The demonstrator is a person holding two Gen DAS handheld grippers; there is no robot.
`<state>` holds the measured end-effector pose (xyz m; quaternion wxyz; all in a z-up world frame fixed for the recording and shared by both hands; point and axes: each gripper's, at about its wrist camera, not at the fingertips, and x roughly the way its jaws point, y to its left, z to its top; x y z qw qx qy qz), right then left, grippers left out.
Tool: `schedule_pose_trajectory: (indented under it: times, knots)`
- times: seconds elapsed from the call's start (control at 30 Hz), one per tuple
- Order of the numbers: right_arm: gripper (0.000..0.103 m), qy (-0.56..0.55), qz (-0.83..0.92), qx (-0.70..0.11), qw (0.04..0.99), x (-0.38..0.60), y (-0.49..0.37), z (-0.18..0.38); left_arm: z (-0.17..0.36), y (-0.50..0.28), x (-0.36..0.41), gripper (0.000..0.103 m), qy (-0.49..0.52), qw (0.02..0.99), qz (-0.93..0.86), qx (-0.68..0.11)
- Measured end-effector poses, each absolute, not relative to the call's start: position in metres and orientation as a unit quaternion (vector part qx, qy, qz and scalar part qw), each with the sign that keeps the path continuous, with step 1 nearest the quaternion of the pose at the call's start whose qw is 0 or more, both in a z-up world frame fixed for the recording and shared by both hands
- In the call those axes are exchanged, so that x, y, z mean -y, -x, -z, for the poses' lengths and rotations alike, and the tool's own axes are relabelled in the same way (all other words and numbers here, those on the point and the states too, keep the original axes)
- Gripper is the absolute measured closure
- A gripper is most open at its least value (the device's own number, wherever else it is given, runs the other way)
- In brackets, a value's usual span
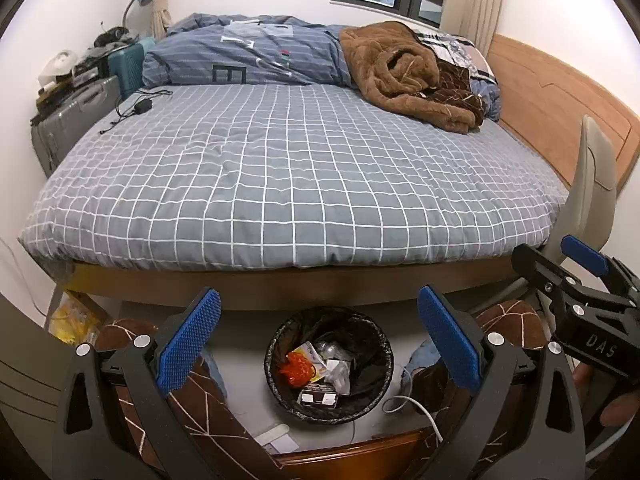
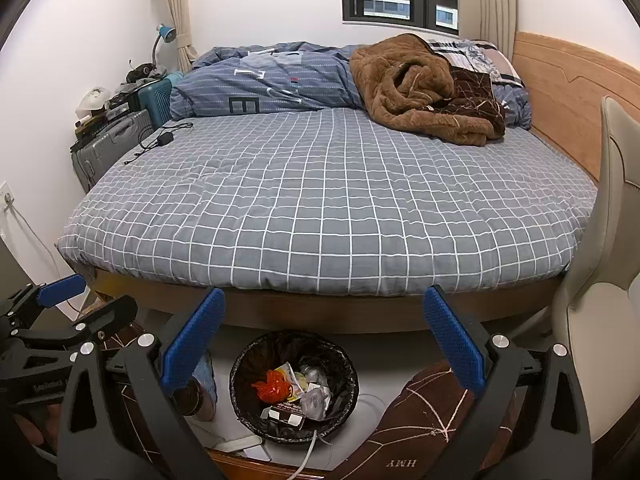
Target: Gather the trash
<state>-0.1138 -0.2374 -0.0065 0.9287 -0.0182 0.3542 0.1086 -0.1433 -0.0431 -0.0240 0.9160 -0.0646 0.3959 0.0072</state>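
Observation:
A round black-lined trash bin (image 1: 348,326) stands on the floor at the foot of the bed. It holds an orange plastic bag (image 1: 298,368), white wrappers (image 1: 338,376) and a black-and-white box (image 1: 318,398). My left gripper (image 1: 319,308) hangs open above the bin with nothing between its blue pads. My right gripper (image 2: 325,308) is open and empty too, over the same bin (image 2: 288,344). Each gripper shows at the edge of the other's view: the right gripper (image 1: 544,248) and the left gripper (image 2: 106,292).
A bed with a grey checked sheet (image 1: 288,184) fills the room. On it lie a brown blanket (image 1: 404,76), a blue duvet (image 1: 248,56) and a black charger with its cable (image 1: 142,107). Suitcases (image 1: 76,120) stand left, a beige chair (image 2: 600,312) right. A white cable (image 1: 404,402) lies on the floor by the person's knees.

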Motion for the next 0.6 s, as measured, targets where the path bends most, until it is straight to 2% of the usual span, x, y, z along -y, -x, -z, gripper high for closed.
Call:
schedule_pose_trajectory:
  times: [0.6]
  knots:
    - [0.008,0.020,-0.111,-0.361,0.926,0.2329,0.1123,0.0112,0.0213,0.1427,0.0499,0.006,0.041,0.921,-0.027,-0.386]
